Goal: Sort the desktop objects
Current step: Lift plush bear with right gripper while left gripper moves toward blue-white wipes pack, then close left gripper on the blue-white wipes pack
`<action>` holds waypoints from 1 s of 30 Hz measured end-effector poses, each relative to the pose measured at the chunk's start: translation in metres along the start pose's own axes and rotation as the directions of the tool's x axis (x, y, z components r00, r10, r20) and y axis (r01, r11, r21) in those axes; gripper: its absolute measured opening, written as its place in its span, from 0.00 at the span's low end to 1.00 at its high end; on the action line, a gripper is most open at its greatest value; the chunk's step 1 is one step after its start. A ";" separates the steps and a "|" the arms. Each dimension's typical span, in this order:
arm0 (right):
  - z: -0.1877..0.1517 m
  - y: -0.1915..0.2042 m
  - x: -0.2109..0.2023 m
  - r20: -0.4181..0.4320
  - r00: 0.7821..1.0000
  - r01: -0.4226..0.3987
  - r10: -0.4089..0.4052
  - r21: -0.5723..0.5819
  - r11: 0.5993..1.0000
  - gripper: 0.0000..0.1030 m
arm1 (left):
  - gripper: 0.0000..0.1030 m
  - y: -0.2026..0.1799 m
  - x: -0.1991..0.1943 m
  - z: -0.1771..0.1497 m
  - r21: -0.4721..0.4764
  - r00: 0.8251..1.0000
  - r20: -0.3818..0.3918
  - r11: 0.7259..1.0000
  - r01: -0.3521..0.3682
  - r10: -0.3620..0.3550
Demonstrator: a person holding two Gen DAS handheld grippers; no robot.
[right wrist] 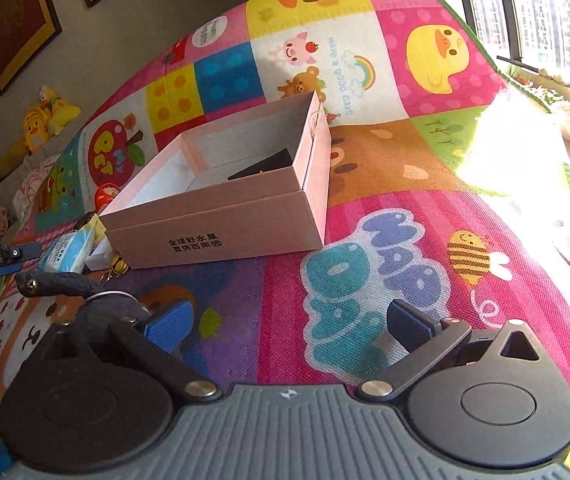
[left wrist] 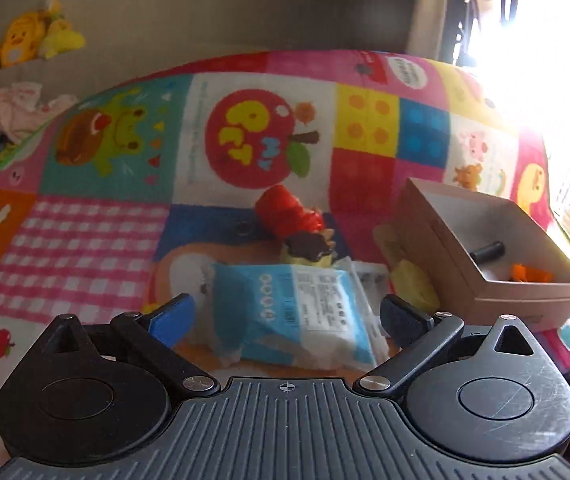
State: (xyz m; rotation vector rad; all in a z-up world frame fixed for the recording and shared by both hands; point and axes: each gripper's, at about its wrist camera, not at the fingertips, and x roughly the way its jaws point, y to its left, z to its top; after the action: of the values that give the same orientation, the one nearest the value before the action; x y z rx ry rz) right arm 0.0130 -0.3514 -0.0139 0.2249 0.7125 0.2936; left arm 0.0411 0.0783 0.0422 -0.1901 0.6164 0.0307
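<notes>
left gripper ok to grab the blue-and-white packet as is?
Probably yes: the left gripper is open, its fingers either side of the blue-and-white plastic packet, nothing between. The tan cardboard box sits off to the side.

A blue-and-white plastic packet (left wrist: 291,312) lies flat on the play mat right in front of my left jaws, with a red figurine (left wrist: 287,212) on its side beyond it and a small yellow toy with a dark brown top (left wrist: 309,252) between the two. To their right stands an open tan cardboard box (left wrist: 525,292), holding a black cylinder (left wrist: 487,251) and something orange (left wrist: 531,273). A yellow piece (left wrist: 415,290) sits against the box's near corner.
</notes>
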 end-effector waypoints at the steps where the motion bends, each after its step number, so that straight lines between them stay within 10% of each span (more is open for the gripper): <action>1: 0.000 0.000 0.000 -0.002 1.000 0.001 -0.001 -0.002 1.000 1.00 | 0.99 0.010 0.008 0.001 -0.048 1.000 -0.018 0.999 -0.008 0.007; 6: 0.000 0.002 0.002 -0.007 1.000 0.008 -0.008 -0.013 1.000 1.00 | 0.99 0.022 0.024 -0.010 -0.156 0.987 -0.099 0.982 0.107 -0.123; 14: -0.001 0.003 0.003 -0.012 1.000 0.011 -0.011 -0.022 1.000 1.00 | 0.99 -0.050 -0.028 -0.036 0.100 0.927 -0.082 0.922 0.374 -0.367; 19: -0.001 0.004 0.004 -0.012 1.000 0.015 -0.015 -0.032 0.999 1.00 | 0.99 -0.067 -0.047 -0.038 0.322 0.973 0.057 0.927 0.194 -0.223; 23: -0.002 0.007 0.004 -0.010 1.000 0.022 -0.023 -0.047 0.999 1.00 | 0.99 -0.030 -0.014 0.003 0.172 0.995 0.076 0.984 0.051 -0.065; 30: -0.003 0.011 0.006 -0.016 0.999 0.035 -0.036 -0.072 0.997 1.00 | 0.99 0.012 0.061 0.044 0.079 0.991 -0.045 0.988 0.130 -0.127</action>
State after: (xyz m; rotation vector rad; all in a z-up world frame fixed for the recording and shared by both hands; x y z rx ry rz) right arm 0.0132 -0.3390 -0.0165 0.1419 0.7212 0.2869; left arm 0.1150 0.0966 0.0407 -0.1515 0.6432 -0.1230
